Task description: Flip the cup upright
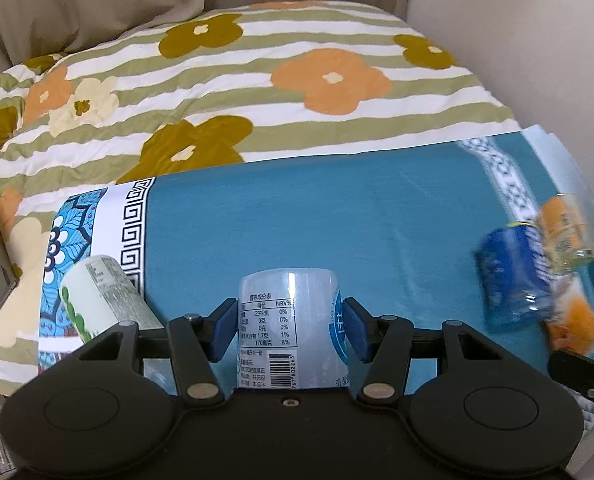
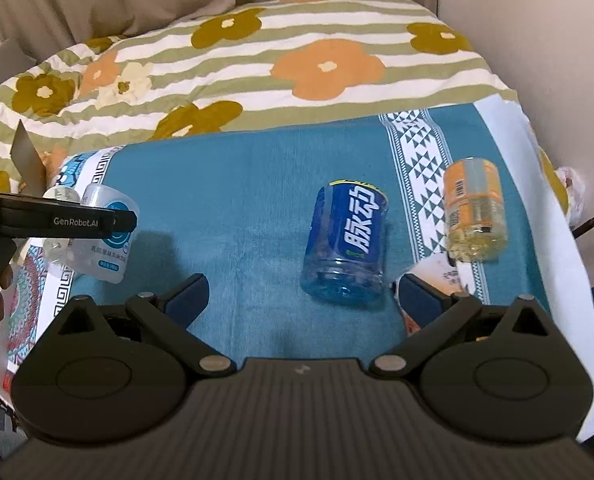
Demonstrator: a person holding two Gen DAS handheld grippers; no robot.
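Note:
My left gripper [image 1: 289,326] is shut on a white-labelled clear cup [image 1: 289,320], held between both blue pads; the right wrist view shows the cup [image 2: 105,236] lifted and tilted at the far left under the left gripper's finger. A blue-labelled clear cup [image 2: 347,240] stands upside down on the teal cloth [image 2: 237,208], ahead of my right gripper [image 2: 301,300], which is open and empty. An orange-labelled cup [image 2: 475,210] stands upside down to its right. Both show blurred in the left wrist view: the blue cup [image 1: 513,276] and the orange cup [image 1: 565,232].
A green-and-white cup [image 1: 105,300] lies tilted at the cloth's left edge. An orange-and-white packet [image 2: 441,276] lies behind my right finger. A flowered striped quilt [image 1: 257,80] covers the bed beyond the cloth. A wall stands at right.

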